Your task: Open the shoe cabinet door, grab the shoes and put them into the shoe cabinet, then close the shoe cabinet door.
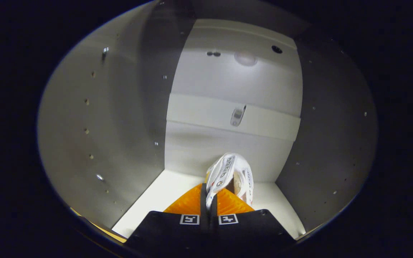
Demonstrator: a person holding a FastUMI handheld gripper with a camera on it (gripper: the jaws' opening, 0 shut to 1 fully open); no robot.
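Note:
My gripper [209, 200] reaches into the shoe cabinet, its orange fingers [188, 205] pressed together on the edge of a white shoe [229, 172]. The shoe sticks out just ahead of the fingertips, its laced upper with metal eyelets facing me. It hangs above the white bottom shelf [156, 204], near the back wall [228, 82]. Whether the sole touches the shelf is hidden by the fingers.
Grey side panels [95, 143] with rows of peg holes close in on the left and right [335, 136]. A horizontal white rail [199, 113] with a metal fitting crosses the back wall. Open shelf floor lies left and right of the shoe.

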